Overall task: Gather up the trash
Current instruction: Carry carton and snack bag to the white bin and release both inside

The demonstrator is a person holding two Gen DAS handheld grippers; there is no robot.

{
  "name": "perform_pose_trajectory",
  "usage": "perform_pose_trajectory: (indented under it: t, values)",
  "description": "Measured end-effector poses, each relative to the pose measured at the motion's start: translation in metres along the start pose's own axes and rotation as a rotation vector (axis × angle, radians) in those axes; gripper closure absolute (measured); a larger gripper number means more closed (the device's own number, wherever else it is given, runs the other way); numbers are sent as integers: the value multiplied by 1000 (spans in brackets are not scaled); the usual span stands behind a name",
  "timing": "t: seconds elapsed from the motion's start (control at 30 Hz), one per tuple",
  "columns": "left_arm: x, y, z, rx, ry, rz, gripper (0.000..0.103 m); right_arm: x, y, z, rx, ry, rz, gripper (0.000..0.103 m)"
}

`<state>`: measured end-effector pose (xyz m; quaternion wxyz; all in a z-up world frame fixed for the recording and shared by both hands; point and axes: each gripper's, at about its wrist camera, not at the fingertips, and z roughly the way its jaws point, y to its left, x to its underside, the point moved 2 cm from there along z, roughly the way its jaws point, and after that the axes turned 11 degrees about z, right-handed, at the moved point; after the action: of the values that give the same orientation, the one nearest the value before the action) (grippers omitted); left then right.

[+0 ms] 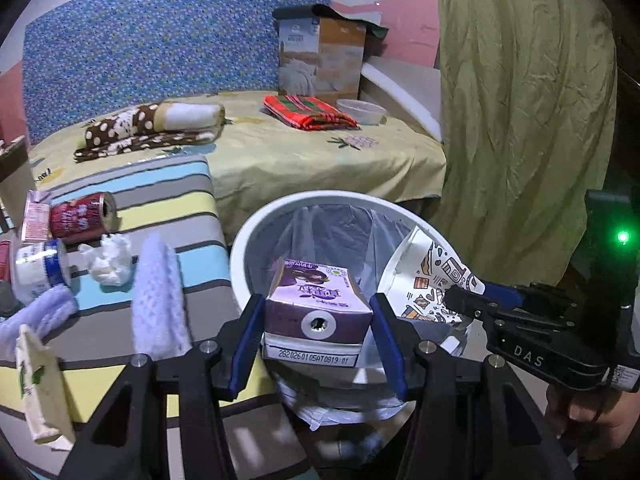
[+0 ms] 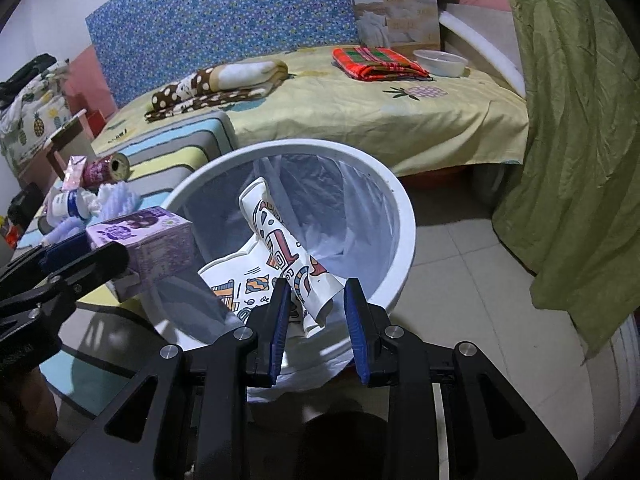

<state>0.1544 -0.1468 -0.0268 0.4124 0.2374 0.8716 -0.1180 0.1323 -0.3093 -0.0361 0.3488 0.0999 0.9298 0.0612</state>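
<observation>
A white round bin [image 1: 239, 240] [image 2: 405, 220] with a clear liner stands on the floor by the striped table. My left gripper [image 1: 316, 304] [image 2: 100, 258] is shut on a purple drink carton [image 1: 320, 300] [image 2: 156, 240], held over the bin's near rim. My right gripper [image 2: 318, 286] [image 1: 460, 300] is shut on a crushed patterned paper cup [image 2: 280, 248] [image 1: 428, 276], which hangs over the bin's mouth. A hand [image 1: 592, 412] holds the right gripper at the lower right of the left wrist view.
The striped table [image 1: 168, 200] carries a red can [image 1: 82, 218], a white tub [image 1: 38, 270], a crumpled tissue [image 1: 110, 260], a lilac cloth [image 1: 158, 296], a pink carton [image 1: 35, 220] and a paper packet [image 1: 40, 384]. Behind lies a yellow bed [image 2: 360, 108]; a green curtain [image 2: 576, 120] hangs right.
</observation>
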Motion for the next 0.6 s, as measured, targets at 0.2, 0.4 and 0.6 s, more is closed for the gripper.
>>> perform_pose_trajectory:
  t: [0.2,0.4,0.6]
  values:
    - [4,1,13,54,36,-24,47,0,-3,0,8,7,-5,57]
    - [8,3,12,49,37,-33,44,0,-2,-4,3,-3,-4,54]
    - [10,9,6,29,22,-44,44,-1,-1,-15,-18,-39,9,54]
